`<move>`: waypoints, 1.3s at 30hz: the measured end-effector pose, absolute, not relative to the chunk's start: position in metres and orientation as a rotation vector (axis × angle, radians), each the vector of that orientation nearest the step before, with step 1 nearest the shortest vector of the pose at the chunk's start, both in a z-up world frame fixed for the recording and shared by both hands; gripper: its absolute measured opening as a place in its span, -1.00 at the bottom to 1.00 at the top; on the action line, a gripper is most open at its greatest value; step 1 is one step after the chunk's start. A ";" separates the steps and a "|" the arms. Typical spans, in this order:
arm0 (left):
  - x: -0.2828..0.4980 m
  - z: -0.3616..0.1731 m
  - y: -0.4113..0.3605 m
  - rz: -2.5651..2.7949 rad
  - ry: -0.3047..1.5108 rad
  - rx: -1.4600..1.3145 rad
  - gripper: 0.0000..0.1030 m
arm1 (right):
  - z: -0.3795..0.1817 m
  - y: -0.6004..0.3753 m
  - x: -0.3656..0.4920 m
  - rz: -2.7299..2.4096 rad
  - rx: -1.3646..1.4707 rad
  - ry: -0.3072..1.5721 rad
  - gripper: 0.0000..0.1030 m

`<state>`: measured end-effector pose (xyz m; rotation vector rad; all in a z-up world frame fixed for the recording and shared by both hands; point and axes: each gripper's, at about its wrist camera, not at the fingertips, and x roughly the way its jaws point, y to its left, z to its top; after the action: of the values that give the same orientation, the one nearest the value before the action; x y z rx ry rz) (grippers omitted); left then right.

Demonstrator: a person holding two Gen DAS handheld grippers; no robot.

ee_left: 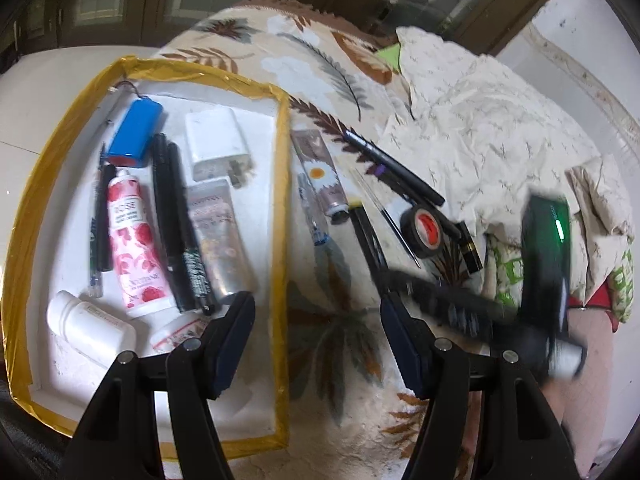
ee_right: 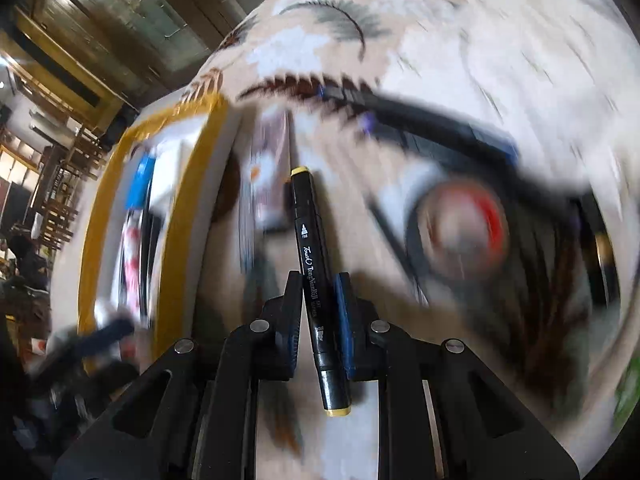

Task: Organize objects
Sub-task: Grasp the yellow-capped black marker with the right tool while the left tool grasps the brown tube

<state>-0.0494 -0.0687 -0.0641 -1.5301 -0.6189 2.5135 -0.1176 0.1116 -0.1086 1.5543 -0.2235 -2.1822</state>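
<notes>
Bedspread (ee_right: 420, 52) behind right tongs (ee_right: 318, 300) gripping "Touch" marker (ee_right: 314, 248).

black yellow-capped marker (ee_right: 316, 280), yellow-edged tray (ee_left: 283, 200), leaf-patterned bedspread (ee_left: 336, 328)

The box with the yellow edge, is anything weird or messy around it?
Yes. The daisy tube, tape roll and black pen lie scattered on the bedspread beside the box, not inside. The right gripper clamps a marker.

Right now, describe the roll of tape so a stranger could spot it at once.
Find the yellow-edged white tray on the leaf-print bedspread; the loose items lie on the cloth to its right. Among those thin pens sits the roll of tape, the only ring there: black, with a red core.
</notes>
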 end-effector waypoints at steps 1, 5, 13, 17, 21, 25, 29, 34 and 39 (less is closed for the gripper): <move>-0.052 -0.063 -0.066 2.502 -0.619 -1.540 0.27 | -0.110 0.117 -0.110 -2.178 1.558 -0.239 -0.69; -0.078 -0.060 -0.051 2.481 -0.562 -1.640 0.27 | -0.112 0.140 -0.075 -2.178 1.561 -0.270 -0.69; -0.172 -0.067 -0.028 2.472 -0.459 -1.788 0.26 | -0.120 0.156 -0.061 -2.137 1.560 -0.383 -0.67; -0.210 -0.085 -0.023 2.445 -0.394 -1.900 0.22 | -0.123 0.152 -0.061 -2.136 1.556 -0.383 -0.66; -0.231 -0.105 -0.013 2.424 -0.276 -2.033 0.02 | -0.122 0.151 -0.059 -2.140 1.551 -0.373 -0.64; -0.241 -0.114 -0.002 2.408 -0.162 -2.109 -0.34 | -0.125 0.151 -0.060 -2.129 1.548 -0.398 -0.63; -0.226 -0.107 0.000 2.391 -0.188 -2.013 -0.37 | -0.127 0.156 -0.060 -2.106 1.547 -0.450 -0.62; -0.182 -0.096 -0.014 2.293 -0.429 -1.868 -0.43 | -0.133 0.163 -0.060 -2.074 1.540 -0.552 -0.60; -0.148 -0.086 -0.026 2.196 -0.601 -1.783 -0.78 | -0.135 0.161 -0.063 -2.049 1.536 -0.587 -0.44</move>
<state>-0.1479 -0.0258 -0.0858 -1.7828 -0.6007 2.1964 -0.0626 0.1606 -0.1347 1.5355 -0.5869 -2.0494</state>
